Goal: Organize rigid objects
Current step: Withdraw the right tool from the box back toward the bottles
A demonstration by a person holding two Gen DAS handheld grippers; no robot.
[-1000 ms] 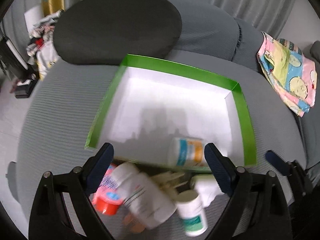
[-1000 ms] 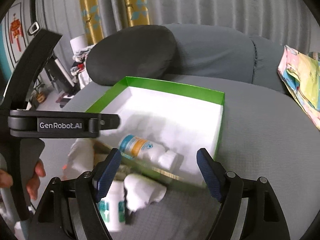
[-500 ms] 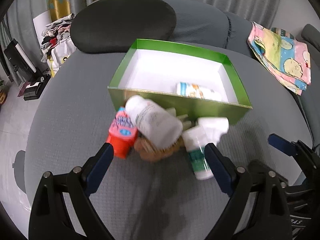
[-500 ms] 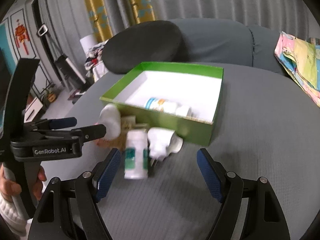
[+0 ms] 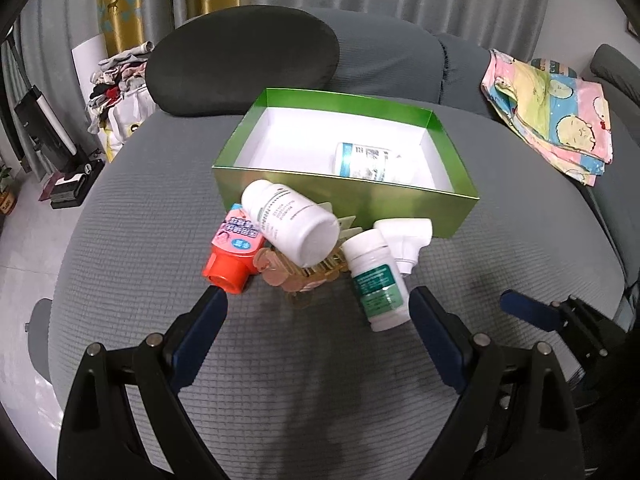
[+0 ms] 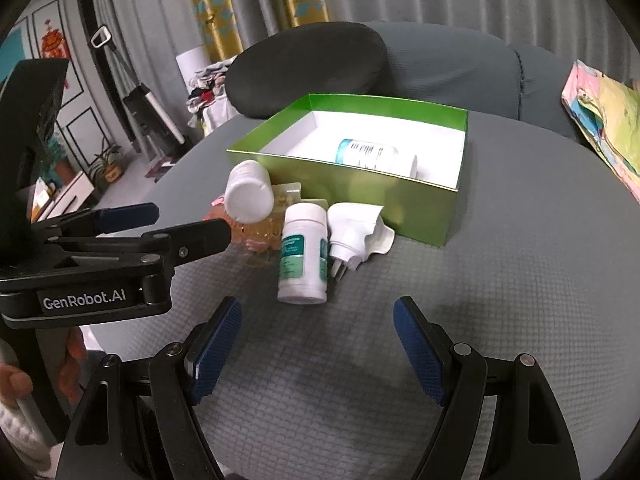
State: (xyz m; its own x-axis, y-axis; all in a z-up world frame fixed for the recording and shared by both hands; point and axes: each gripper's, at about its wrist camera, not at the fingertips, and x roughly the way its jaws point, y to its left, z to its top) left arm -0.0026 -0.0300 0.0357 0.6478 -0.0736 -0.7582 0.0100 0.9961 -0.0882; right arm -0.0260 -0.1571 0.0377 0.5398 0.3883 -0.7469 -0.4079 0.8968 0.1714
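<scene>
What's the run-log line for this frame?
left gripper: jaws open, empty | right gripper: jaws open, empty | green box: one bottle inside | pile outside: unsorted

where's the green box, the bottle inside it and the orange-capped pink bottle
green box (image 5: 360, 196), left wrist view, front outer wall
bottle inside box (image 6: 372, 154), right wrist view, label
orange-capped pink bottle (image 5: 236, 236), left wrist view, pink body

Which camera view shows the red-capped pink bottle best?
The left wrist view. There the red-capped pink bottle lies in full sight, cap toward the camera, beside the large white bottle. In the right wrist view the left gripper and that white bottle hide almost all of it; only a pink edge shows.
</scene>
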